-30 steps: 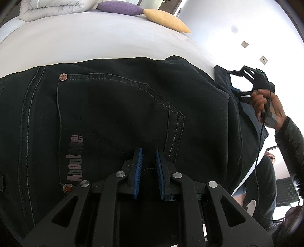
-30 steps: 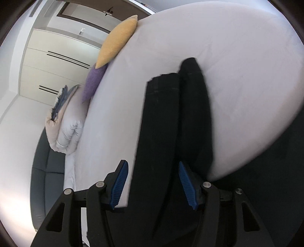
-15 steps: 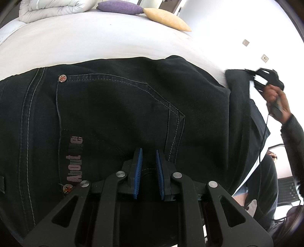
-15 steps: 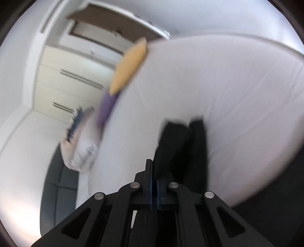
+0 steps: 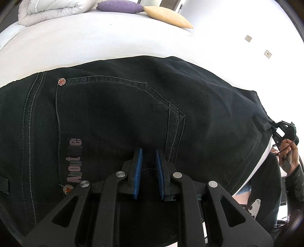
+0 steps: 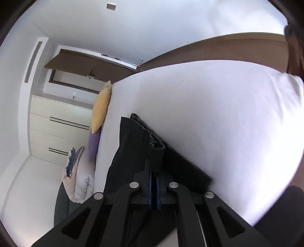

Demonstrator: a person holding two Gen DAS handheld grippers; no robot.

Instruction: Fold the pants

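Right tool (image 6: 153, 187) is clamped on the pants (image 5: 117, 117) leg end, left tool (image 5: 148, 174) gapes slightly over the seat on the bed (image 5: 95, 38); fold apparently just beginning.

Left hand-held gripper (image 5: 148, 163) pads slightly apart, pressed down; right hand-held gripper (image 6: 153, 178) clamped tight, raised.

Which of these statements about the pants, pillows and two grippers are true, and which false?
1. The pants are black. True.
2. The right gripper is wide open. False: its fingers are shut on pant fabric.
3. A yellow pillow lies beside a purple pillow. True.
4. The left gripper hovers over a red towel. False: it is over the pants' back pocket, fingers slightly apart.
5. The bed is white. True.
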